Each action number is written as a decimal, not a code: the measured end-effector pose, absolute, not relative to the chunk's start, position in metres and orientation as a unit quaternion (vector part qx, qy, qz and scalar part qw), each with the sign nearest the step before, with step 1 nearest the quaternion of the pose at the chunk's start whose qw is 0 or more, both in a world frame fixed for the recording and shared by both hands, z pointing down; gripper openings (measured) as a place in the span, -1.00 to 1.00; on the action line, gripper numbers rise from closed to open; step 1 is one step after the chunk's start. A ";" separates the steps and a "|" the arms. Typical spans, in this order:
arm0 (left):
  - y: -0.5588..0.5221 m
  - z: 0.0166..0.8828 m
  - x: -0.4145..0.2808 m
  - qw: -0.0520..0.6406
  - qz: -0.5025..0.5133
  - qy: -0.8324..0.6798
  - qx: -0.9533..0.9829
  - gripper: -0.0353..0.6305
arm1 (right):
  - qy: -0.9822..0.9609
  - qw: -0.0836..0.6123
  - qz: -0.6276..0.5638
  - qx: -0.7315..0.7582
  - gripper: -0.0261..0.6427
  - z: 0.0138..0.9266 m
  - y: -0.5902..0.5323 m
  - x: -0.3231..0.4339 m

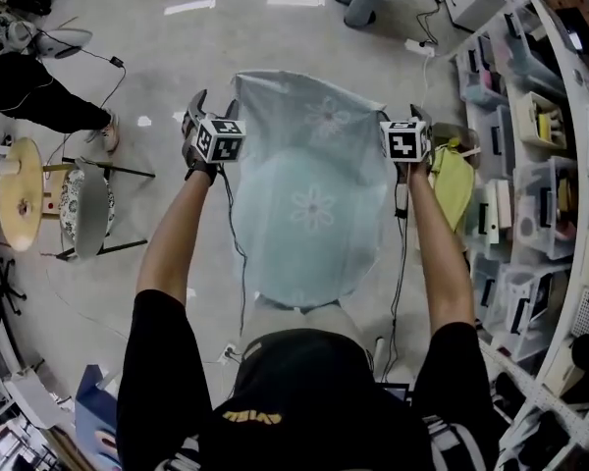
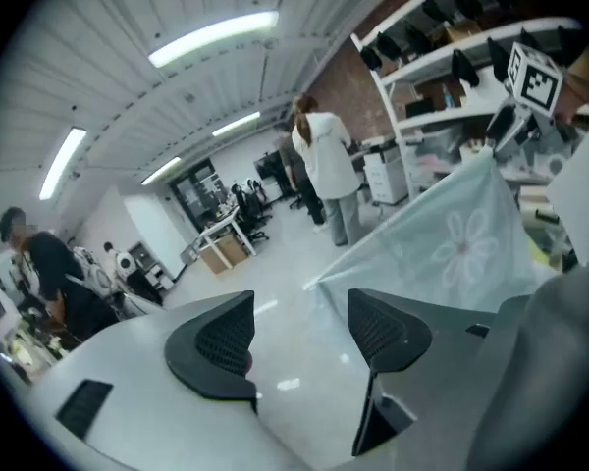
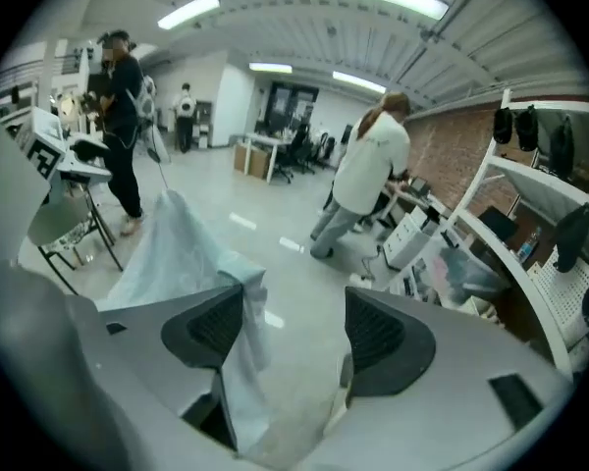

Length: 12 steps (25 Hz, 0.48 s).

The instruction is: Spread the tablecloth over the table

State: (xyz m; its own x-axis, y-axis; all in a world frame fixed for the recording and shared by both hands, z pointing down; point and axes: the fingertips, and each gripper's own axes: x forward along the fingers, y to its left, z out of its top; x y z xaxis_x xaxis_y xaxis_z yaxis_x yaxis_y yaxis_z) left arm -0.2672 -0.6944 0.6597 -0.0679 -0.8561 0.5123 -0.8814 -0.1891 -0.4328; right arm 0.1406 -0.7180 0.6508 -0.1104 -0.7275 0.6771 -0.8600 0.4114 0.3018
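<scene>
A pale blue tablecloth (image 1: 314, 204) with white flower prints lies draped over a round table, which it hides; its far part still billows up. My left gripper (image 1: 212, 108) hovers at the cloth's far left edge. In the left gripper view that gripper (image 2: 299, 327) is open with nothing between its pads, and the cloth (image 2: 452, 243) hangs to its right. My right gripper (image 1: 402, 118) is at the cloth's far right edge. It (image 3: 294, 327) is open too; a fold of the cloth (image 3: 238, 351) hangs loosely against its left pad, not pinched.
Storage shelves (image 1: 530, 165) with bins line the right side, and a yellow cloth (image 1: 454, 184) hangs near them. A chair (image 1: 83, 209) and a round wooden stool (image 1: 22, 192) stand at the left. A person in black (image 1: 39, 91) and a person in white (image 3: 368, 175) stand nearby.
</scene>
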 end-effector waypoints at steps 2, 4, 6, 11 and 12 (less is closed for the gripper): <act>-0.685 0.674 -0.273 0.024 0.383 -0.636 0.670 0.02 | -0.728 0.428 0.110 0.524 0.02 0.667 -0.707 0.141; -0.674 0.680 -0.272 0.034 0.373 -0.636 0.675 0.01 | -0.725 0.425 0.128 0.527 0.00 0.674 -0.694 0.142; -0.664 0.675 -0.267 0.036 0.348 -0.636 0.688 0.00 | -0.723 0.409 0.140 0.539 -0.01 0.674 -0.683 0.146; -0.631 0.646 -0.248 0.042 0.255 -0.639 0.725 -0.08 | -0.737 0.339 0.138 0.569 -0.05 0.647 -0.661 0.147; -0.621 0.637 -0.243 0.043 0.234 -0.637 0.734 -0.10 | -0.737 0.326 0.147 0.573 -0.07 0.643 -0.651 0.146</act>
